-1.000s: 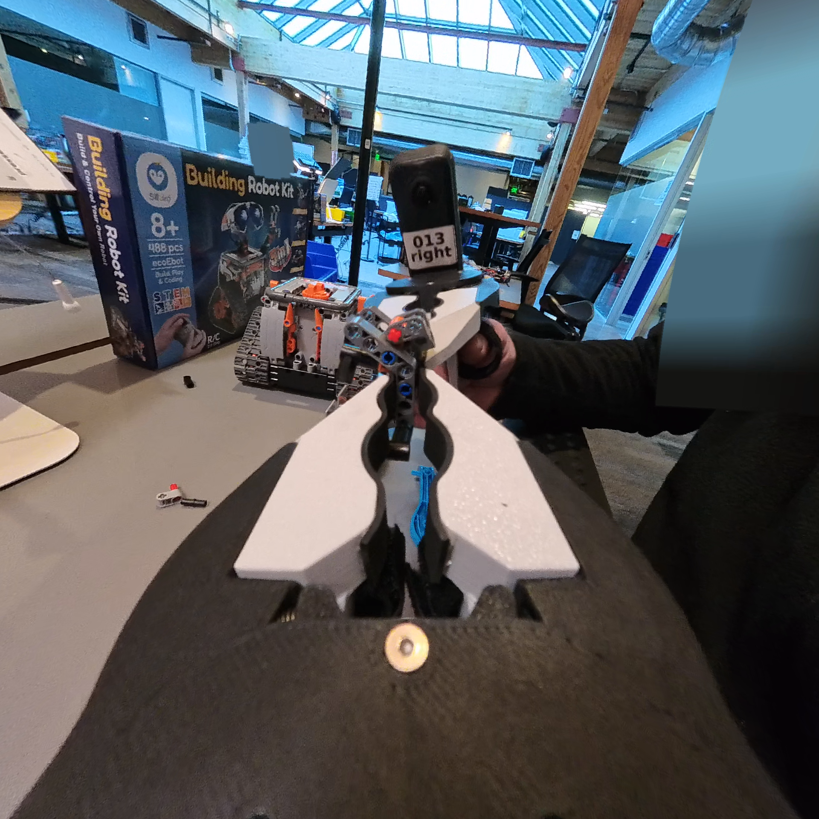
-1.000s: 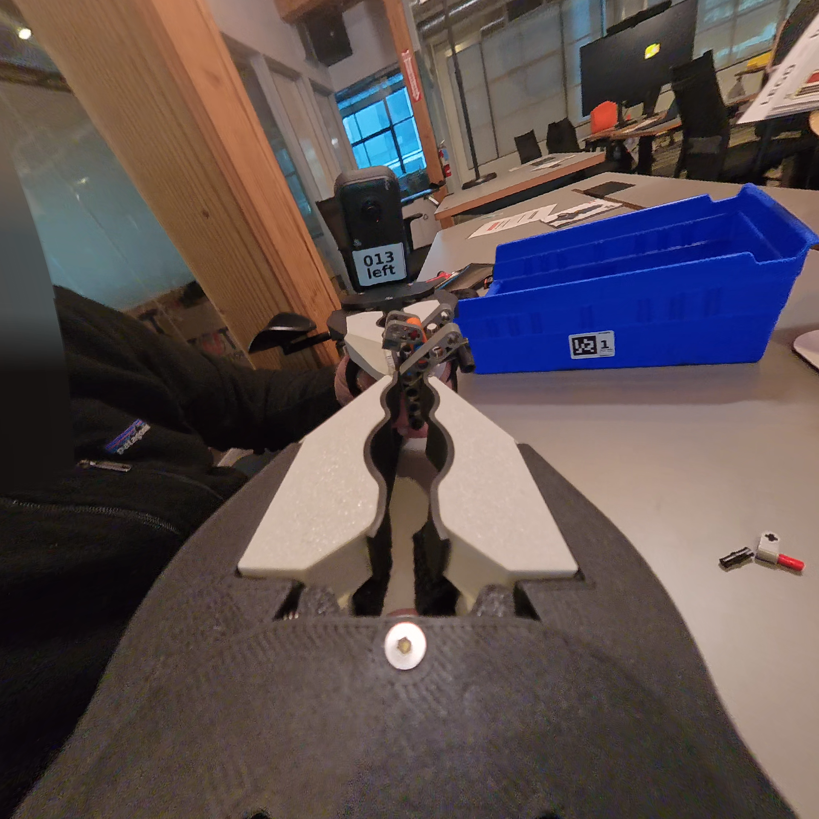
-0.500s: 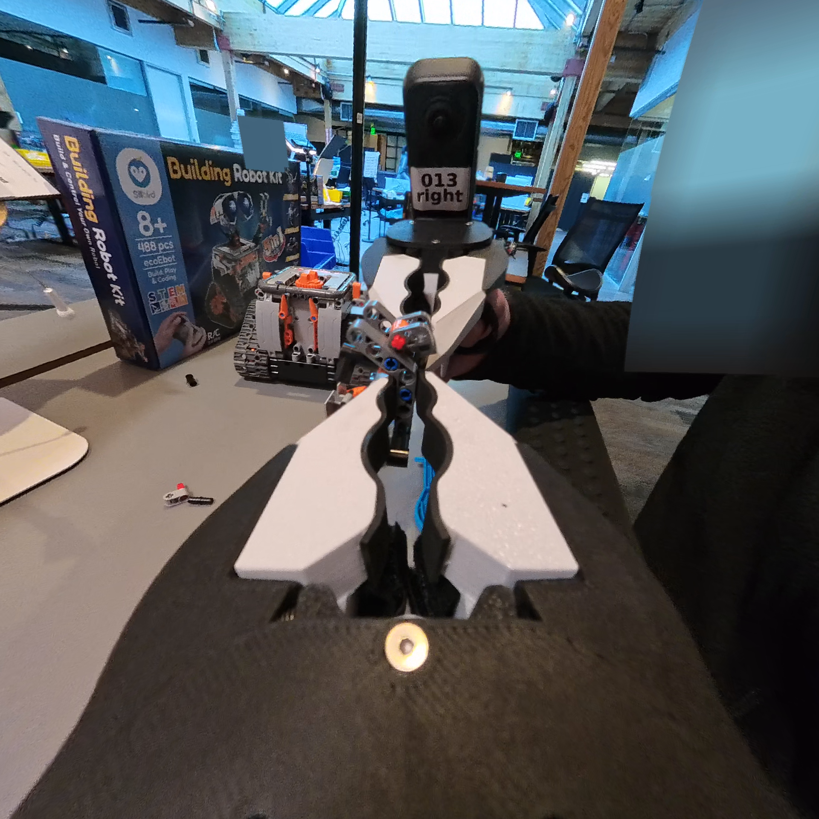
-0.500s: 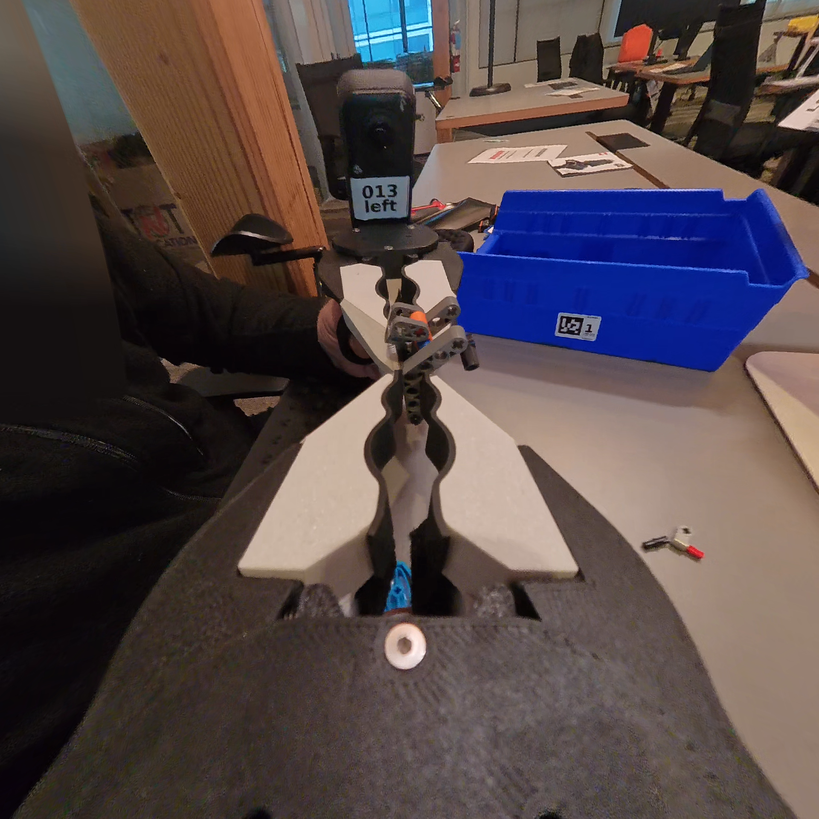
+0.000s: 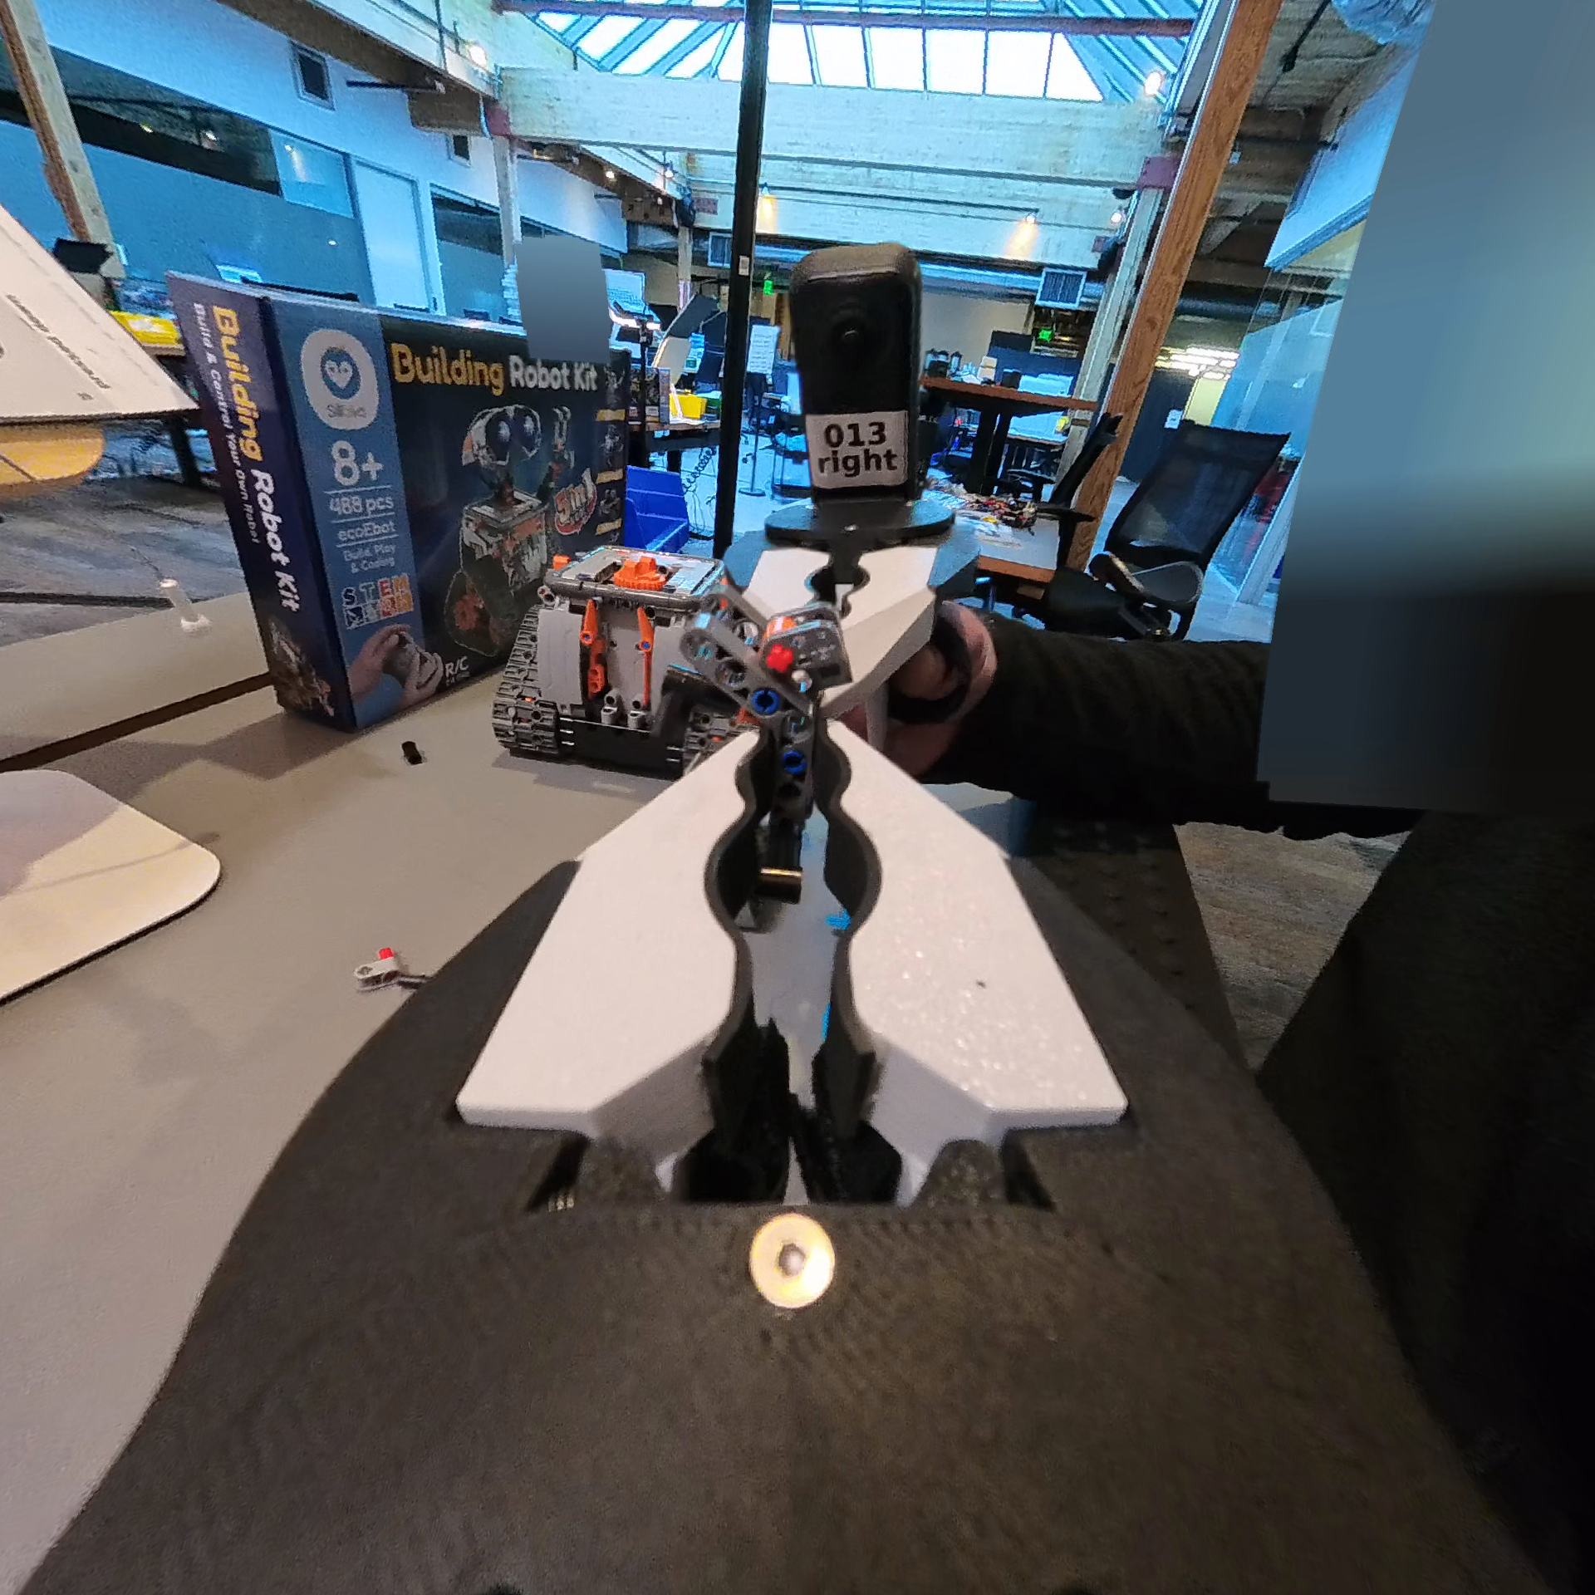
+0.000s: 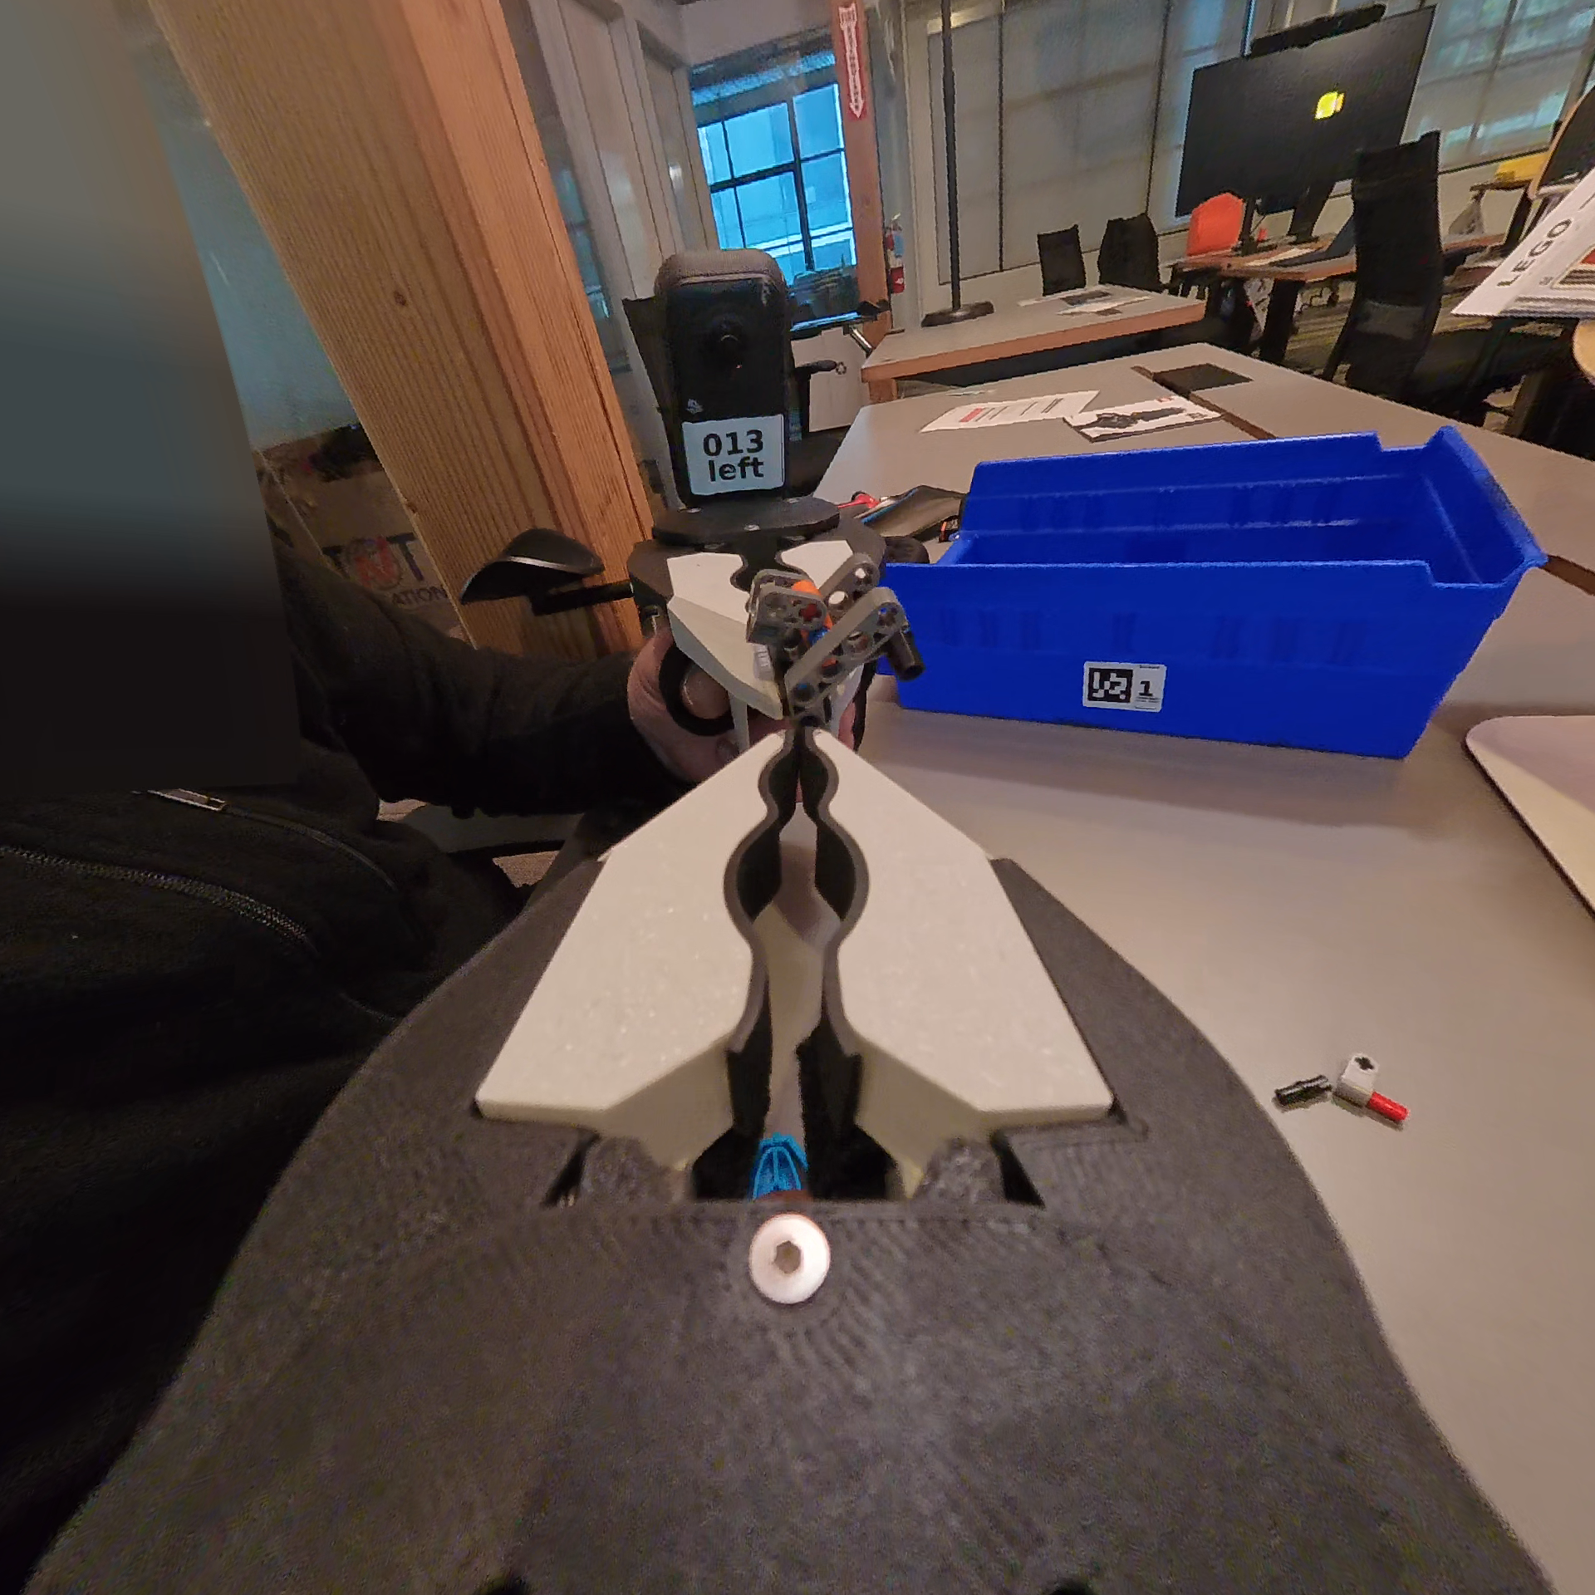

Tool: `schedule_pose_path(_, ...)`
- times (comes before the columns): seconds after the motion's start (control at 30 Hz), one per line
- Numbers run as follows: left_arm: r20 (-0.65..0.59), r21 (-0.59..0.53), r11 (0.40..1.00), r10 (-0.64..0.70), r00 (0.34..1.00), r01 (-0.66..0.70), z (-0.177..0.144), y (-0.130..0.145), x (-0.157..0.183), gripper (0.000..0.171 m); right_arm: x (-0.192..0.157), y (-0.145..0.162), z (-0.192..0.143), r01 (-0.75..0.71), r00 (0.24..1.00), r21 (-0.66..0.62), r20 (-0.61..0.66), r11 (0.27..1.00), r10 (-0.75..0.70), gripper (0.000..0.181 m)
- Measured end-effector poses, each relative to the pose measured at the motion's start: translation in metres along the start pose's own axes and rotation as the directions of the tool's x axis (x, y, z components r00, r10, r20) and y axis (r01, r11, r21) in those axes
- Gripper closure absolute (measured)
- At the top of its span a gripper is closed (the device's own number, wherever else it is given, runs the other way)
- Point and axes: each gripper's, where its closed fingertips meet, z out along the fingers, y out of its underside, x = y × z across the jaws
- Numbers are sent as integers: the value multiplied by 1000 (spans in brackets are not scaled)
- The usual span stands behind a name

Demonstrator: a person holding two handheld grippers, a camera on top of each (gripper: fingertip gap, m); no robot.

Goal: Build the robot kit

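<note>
My left gripper (image 5: 790,751) is shut on the black beam at the bottom of a small brick assembly (image 5: 759,656) of grey beams with blue pins, a red axle and an orange piece. It holds the assembly in the air over the grey table (image 5: 216,1079). The assembly also shows in the right wrist view (image 6: 829,630), in front of the left gripper's white fingers (image 6: 708,621). My right gripper (image 6: 798,742) is shut, pads together with nothing between them, its tips just under the assembly's lower end. It faces the left gripper and shows in the left wrist view (image 5: 841,604).
A tracked robot model (image 5: 621,656) and a kit box (image 5: 388,501) stand behind on the table. A blue bin (image 6: 1208,604) stands beyond the assembly, to its right. Loose small pieces (image 6: 1346,1092) and a black pin (image 5: 412,751) lie on the table. A wooden post (image 6: 414,302) rises at the table's end. The grippers are tip to tip, or close to it.
Earlier both grippers gripped the assembly's black beam. The right gripper's pads have come off the beam and closed together on air; the left keeps its hold.
</note>
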Motion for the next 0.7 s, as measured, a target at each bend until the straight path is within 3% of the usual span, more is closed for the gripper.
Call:
schedule_pose_path(0.17, 8, -16, 1000, 14, 1000, -14, 1, 3, 0, 165, 1, -2, 0, 7, 1000, -4, -12, 1000, -7, 169)
schedule_pose_path(0.7, -61, -26, 1000, -2, 998, 1, 1, 9, 10, 166, -7, 6, 3, 87, 996, -94, 5, 992, -86, 177)
